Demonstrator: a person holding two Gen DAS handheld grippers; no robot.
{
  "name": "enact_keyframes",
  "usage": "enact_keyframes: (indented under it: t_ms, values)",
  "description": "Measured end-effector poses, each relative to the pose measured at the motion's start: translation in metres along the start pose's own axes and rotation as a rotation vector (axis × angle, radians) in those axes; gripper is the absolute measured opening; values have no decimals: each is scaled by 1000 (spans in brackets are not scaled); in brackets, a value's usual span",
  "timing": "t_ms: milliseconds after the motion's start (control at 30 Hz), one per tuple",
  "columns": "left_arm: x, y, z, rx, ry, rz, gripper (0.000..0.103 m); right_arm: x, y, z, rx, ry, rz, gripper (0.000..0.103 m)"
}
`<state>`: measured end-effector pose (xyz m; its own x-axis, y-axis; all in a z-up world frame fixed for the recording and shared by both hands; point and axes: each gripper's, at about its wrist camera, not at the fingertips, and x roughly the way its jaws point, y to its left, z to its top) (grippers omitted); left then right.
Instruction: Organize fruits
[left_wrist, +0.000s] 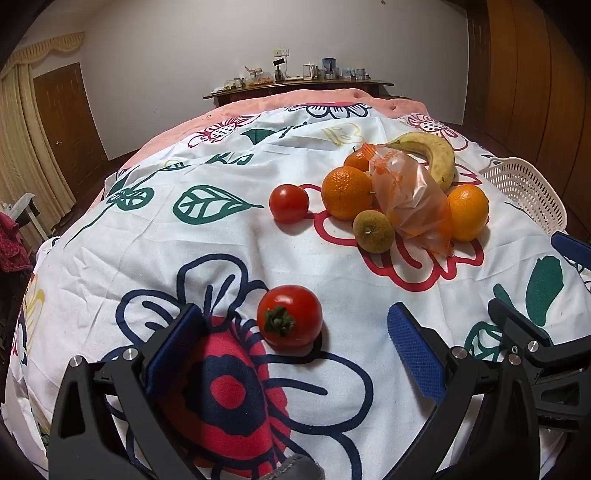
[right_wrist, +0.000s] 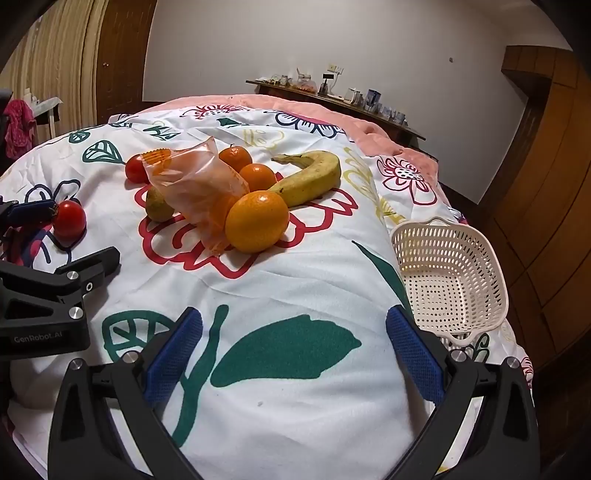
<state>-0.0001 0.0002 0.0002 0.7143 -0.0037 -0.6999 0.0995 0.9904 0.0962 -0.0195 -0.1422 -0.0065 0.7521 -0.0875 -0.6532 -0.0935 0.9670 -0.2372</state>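
Observation:
A red tomato (left_wrist: 290, 316) lies on the floral cloth just ahead of my open, empty left gripper (left_wrist: 295, 350); it also shows in the right wrist view (right_wrist: 69, 218). Further on is a pile: another tomato (left_wrist: 289, 203), several oranges (left_wrist: 346, 192), a green-brown fruit (left_wrist: 372, 231), a banana (left_wrist: 436, 157) and an orange plastic bag (left_wrist: 406, 195). The white basket (right_wrist: 448, 275) sits empty at the right edge, just ahead and right of my open, empty right gripper (right_wrist: 295, 350). The pile shows in the right wrist view around the big orange (right_wrist: 257, 220).
The fruit lies on a soft bed covered by a floral cloth (right_wrist: 280, 288) with a pink blanket (left_wrist: 280, 99) behind. A wooden shelf with small items (left_wrist: 295, 83) stands at the far wall. The bed drops off just right of the basket.

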Motion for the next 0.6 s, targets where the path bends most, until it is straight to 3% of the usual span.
enact_keyframes:
  t_ms: [600]
  values:
    - [0,0,0,-1,-3,-1,101,-2,-1,1,1,-3,2,98]
